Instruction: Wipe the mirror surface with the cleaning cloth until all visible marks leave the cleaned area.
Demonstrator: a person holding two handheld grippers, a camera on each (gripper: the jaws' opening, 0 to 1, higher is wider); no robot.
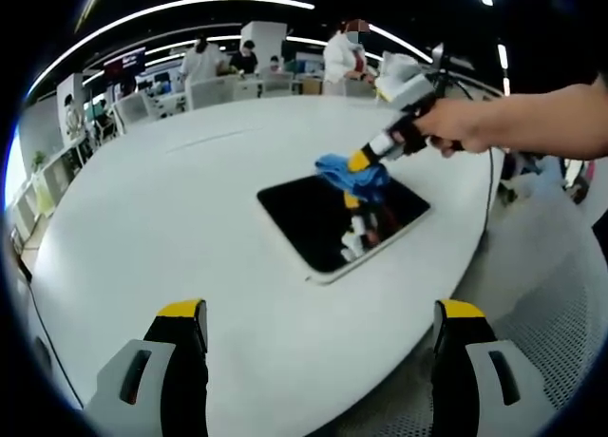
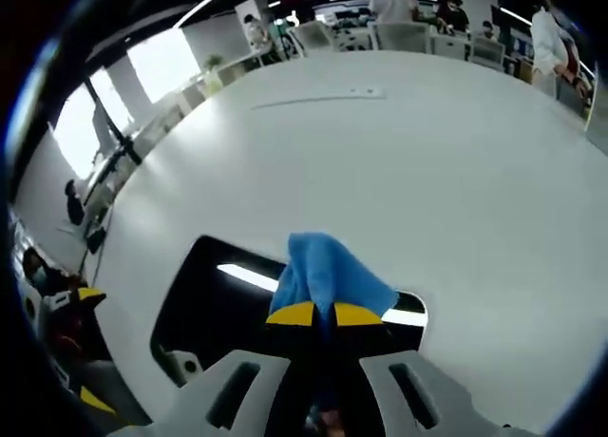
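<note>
Blue cloth (image 2: 328, 271): pinched between the closed yellow-tipped fingers of the right gripper (image 2: 323, 313), bunched and sticking out just ahead of the tips; in the left gripper view the same cloth (image 1: 353, 175) presses on the mirror's far edge.
Mirror (image 1: 323, 218): a dark, rounded rectangle with a pale rim, lying flat, directly under the right fingers and well ahead of the left fingers; its glass reflects ceiling light strips and the gripper above it.
Right gripper, seen from the left (image 1: 372, 156): reaches in from the right, held by a person's hand (image 1: 461, 125).
Left gripper (image 1: 318, 313): fingers spread wide apart, holding nothing, hovering above the near part of the surface, the mirror ahead between them.
Surface (image 1: 142, 228): a white, round tabletop, bare around the mirror.
Beyond: people (image 1: 344, 52) and desks past the far edge of the surface.
</note>
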